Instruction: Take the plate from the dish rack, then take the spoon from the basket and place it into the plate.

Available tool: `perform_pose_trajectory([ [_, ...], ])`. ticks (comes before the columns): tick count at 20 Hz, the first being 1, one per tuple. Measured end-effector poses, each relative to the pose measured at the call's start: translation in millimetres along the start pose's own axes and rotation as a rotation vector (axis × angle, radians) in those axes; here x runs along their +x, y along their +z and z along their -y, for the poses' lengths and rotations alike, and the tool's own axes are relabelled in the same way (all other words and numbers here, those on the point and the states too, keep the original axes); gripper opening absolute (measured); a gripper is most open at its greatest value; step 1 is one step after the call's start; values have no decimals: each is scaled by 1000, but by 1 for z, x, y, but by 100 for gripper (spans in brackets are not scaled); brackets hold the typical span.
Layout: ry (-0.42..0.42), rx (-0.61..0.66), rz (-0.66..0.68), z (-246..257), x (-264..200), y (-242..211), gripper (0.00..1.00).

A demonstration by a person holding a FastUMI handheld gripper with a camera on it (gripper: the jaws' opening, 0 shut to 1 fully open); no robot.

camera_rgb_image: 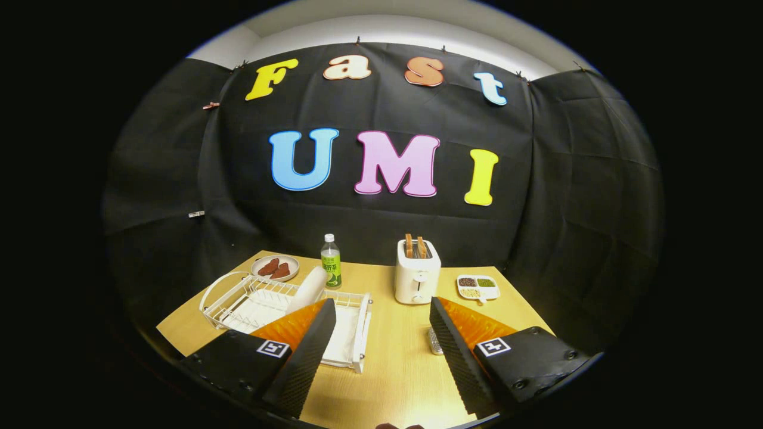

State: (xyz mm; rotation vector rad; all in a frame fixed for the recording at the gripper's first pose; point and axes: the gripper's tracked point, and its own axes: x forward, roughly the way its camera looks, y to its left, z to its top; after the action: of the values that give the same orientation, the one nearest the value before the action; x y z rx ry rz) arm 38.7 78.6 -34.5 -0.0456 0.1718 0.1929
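Observation:
A white wire dish rack point(238, 301) sits on the left of the wooden table point(393, 369). A white plate point(310, 287) stands on edge in it, leaning, just beyond my left fingertip. My gripper point(381, 302) hangs above the table's near side, open, with nothing between its fingers. The left finger covers the rack's near right part. A small silvery meshed thing point(434, 342), perhaps the basket, peeks out beside the right finger and is mostly hidden by it. I cannot make out a spoon.
A white toaster point(417, 275) with two slices stands beyond the fingers. A green-labelled bottle point(331, 261) stands behind the rack, a plate of brown food point(275, 267) at the back left, and a divided dish of beans point(477, 287) right of the toaster.

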Motion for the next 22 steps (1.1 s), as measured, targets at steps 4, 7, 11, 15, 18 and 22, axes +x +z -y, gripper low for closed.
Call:
perform_pose_trajectory([
  [4,80,25,-22,-40,35,16,98],
  [7,111,69,-54,-64,65,25,98],
  [11,127,108,-144,-90,102,12,98],
  [15,120,135,-289,-106,137,-20,98],
  [18,84,194,-427,-109,156,-55,99],
  [22,60,284,-564,-113,168,-89,96],
])
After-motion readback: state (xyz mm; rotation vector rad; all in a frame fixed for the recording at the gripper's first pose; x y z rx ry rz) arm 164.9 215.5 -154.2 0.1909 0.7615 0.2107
